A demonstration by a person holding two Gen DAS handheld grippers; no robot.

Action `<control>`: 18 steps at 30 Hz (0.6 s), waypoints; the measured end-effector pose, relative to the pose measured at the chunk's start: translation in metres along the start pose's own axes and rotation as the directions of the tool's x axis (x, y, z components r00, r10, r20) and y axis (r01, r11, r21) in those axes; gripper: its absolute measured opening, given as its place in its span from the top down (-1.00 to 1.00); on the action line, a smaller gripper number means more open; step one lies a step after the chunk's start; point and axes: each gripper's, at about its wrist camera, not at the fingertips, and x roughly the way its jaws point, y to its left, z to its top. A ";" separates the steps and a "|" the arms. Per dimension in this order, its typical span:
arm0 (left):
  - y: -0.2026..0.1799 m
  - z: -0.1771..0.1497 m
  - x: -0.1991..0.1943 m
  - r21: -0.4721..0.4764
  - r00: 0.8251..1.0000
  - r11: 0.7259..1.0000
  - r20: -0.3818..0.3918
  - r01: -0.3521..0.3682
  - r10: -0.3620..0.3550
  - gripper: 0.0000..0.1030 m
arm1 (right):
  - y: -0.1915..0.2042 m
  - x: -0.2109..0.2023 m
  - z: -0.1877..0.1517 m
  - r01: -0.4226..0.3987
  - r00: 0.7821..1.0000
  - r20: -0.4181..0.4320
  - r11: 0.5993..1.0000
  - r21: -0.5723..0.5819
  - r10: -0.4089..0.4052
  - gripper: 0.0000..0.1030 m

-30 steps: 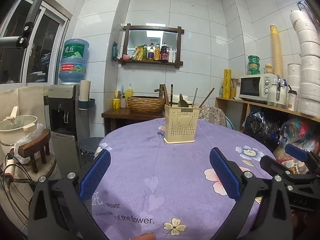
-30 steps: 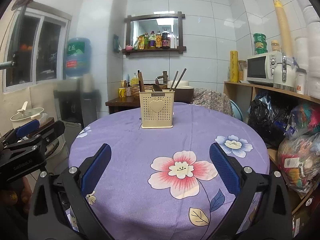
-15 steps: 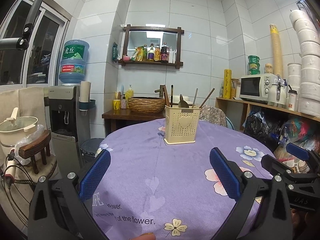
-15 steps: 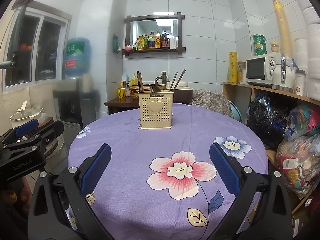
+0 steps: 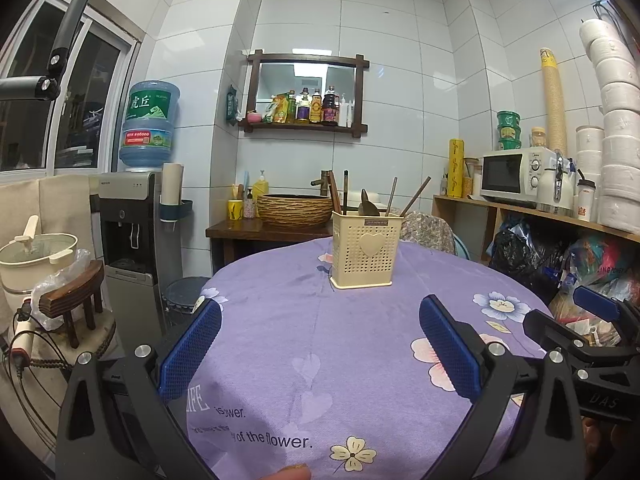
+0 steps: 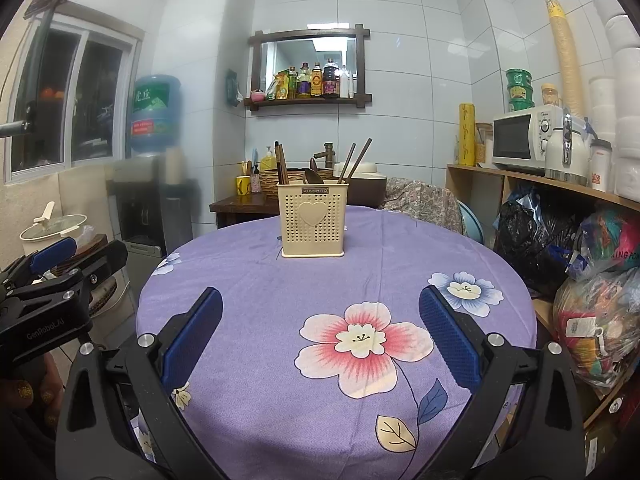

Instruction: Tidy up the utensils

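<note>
Cream caddy point(image 6: 312, 220) labelled JIANHAO holding utensils point(image 6: 354, 161), both hand-held grippers point(image 5: 320, 350) point(image 6: 320, 330) wide open, empty

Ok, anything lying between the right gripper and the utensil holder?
No: only bare purple tablecloth separates the open right gripper from the utensil holder, per right wrist view.

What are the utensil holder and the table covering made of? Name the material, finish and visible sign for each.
Utensil holder: apparently moulded plastic, matte cream; rows of punched holes and a raised heart suggest it.
Table covering: apparently printed woven fabric, matte purple; fine weave and soft creases show.
</note>
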 end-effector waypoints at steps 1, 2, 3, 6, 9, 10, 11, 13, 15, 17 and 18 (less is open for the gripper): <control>0.000 0.000 0.000 0.001 1.000 1.000 0.001 -0.001 0.001 -0.90 | 0.000 0.001 0.000 0.000 1.000 0.000 1.000 0.000 0.000 -0.89; 0.000 0.000 -0.001 0.001 1.000 1.000 0.002 -0.004 0.004 -0.90 | 0.000 0.000 0.000 -0.001 1.000 -0.001 1.000 0.000 0.001 -0.89; 0.001 0.000 -0.001 0.001 1.000 1.000 0.002 -0.004 0.004 -0.90 | 0.000 0.001 0.000 -0.001 1.000 -0.001 1.000 0.000 0.001 -0.89; 0.002 0.000 -0.001 0.002 1.000 1.000 0.003 -0.005 0.005 -0.90 | 0.000 0.000 0.000 0.000 1.000 -0.002 1.000 0.000 0.000 -0.89; 0.003 0.000 -0.001 0.002 1.000 1.000 0.004 -0.006 0.005 -0.90 | 0.000 0.000 0.000 0.000 1.000 -0.001 1.000 0.000 0.000 -0.89; 0.003 0.001 -0.001 0.003 1.000 1.000 0.003 -0.004 0.004 -0.90 | 0.000 0.000 0.000 0.000 1.000 -0.001 1.000 0.000 0.000 -0.89; 0.002 0.000 -0.001 0.003 1.000 1.000 0.003 -0.004 0.004 -0.90 | 0.000 0.000 0.000 0.000 1.000 -0.001 1.000 0.000 0.000 -0.89; 0.002 0.000 -0.001 0.003 1.000 1.000 0.003 -0.005 0.005 -0.90 | 0.000 0.000 0.000 0.000 1.000 -0.001 1.000 0.000 0.000 -0.89; 0.003 0.001 -0.001 0.004 1.000 1.000 0.006 -0.011 0.011 -0.90 | -0.001 0.000 0.000 0.000 1.000 -0.001 1.000 0.000 0.000 -0.89; 0.004 0.001 -0.002 0.006 1.000 1.000 0.010 -0.019 0.019 -0.90 | -0.001 0.000 0.000 0.000 1.000 -0.002 1.000 0.000 0.000 -0.89; 0.004 0.001 -0.002 0.008 1.000 1.000 0.013 -0.023 0.023 -0.90 | -0.001 0.000 0.000 -0.001 1.000 -0.002 1.000 0.000 0.001 -0.89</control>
